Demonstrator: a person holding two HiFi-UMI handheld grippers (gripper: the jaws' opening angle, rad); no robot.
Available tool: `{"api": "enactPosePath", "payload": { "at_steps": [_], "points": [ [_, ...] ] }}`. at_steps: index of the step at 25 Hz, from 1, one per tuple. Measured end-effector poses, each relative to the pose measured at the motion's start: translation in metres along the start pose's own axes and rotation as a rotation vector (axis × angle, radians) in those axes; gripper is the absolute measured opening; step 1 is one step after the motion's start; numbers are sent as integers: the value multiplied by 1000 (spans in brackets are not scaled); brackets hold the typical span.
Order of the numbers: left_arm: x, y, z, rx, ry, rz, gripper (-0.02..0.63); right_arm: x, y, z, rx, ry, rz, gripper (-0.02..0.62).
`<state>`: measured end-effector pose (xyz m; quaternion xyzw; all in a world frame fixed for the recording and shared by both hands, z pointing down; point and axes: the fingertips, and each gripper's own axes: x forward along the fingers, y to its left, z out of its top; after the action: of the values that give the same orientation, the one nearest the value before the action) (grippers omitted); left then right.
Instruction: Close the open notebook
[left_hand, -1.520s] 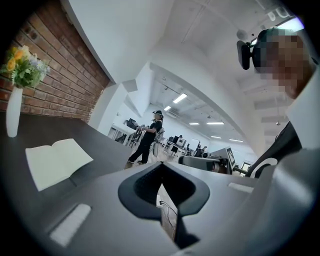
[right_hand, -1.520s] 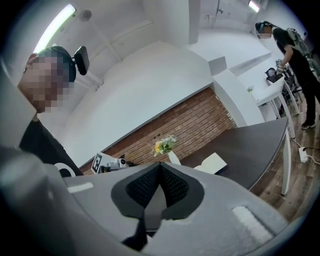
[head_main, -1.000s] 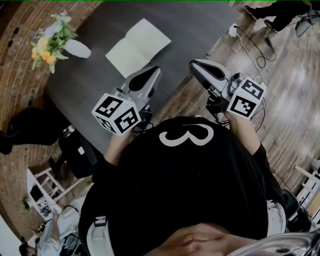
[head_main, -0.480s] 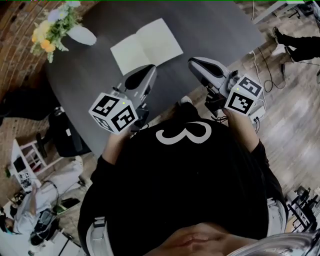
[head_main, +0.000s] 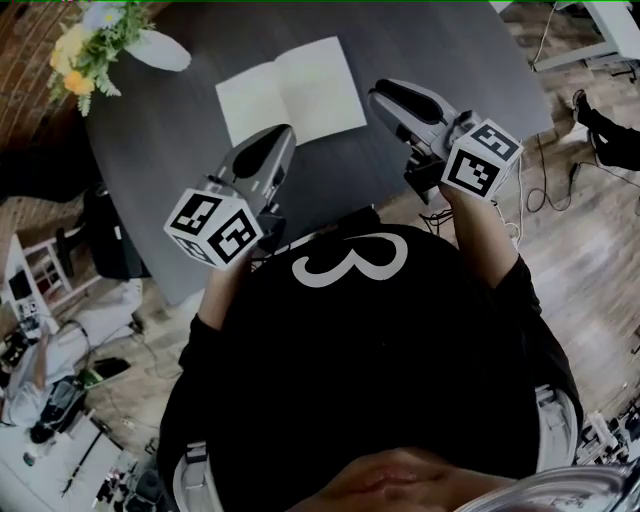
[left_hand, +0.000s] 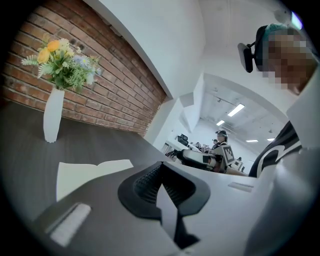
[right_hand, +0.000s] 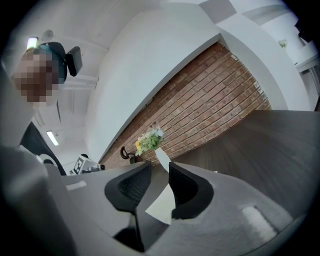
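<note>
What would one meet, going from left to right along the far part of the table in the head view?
Flowers → white vase → open notebook → right gripper, its jaws opening, nothing between them.

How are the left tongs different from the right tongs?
The left tongs are shut, while the right tongs stand apart and are opening. In the head view, the left tongs point at the near edge of the notebook, while the right tongs sit by its right side. Both are empty.
</note>
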<state>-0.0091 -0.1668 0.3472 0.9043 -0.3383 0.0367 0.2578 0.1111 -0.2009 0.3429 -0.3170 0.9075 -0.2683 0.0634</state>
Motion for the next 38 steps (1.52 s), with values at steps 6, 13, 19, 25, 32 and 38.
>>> {"api": "enactPosePath", "payload": {
  "at_steps": [6, 13, 19, 25, 32, 38],
  "points": [
    [-6, 19, -1, -37, -37, 126, 15, 26, -43, -19, -1, 88, 3, 168],
    [-20, 38, -11, -84, -61, 240, 14, 45, -86, -53, 21, 215, -51, 198],
    [-26, 46, -22, -98, -57, 289, 15, 55, -117, -86, 85, 307, -123, 198],
    [-28, 55, -36, -121, -55, 327, 15, 58, -127, -114, 151, 401, -128, 187],
    [-30, 65, -46, -148, -73, 369, 15, 55, -131, -135, 181, 514, -140, 148],
    [-36, 76, -53, -172, -96, 415, 15, 56, -132, -138, 195, 535, -133, 107]
  ]
}}
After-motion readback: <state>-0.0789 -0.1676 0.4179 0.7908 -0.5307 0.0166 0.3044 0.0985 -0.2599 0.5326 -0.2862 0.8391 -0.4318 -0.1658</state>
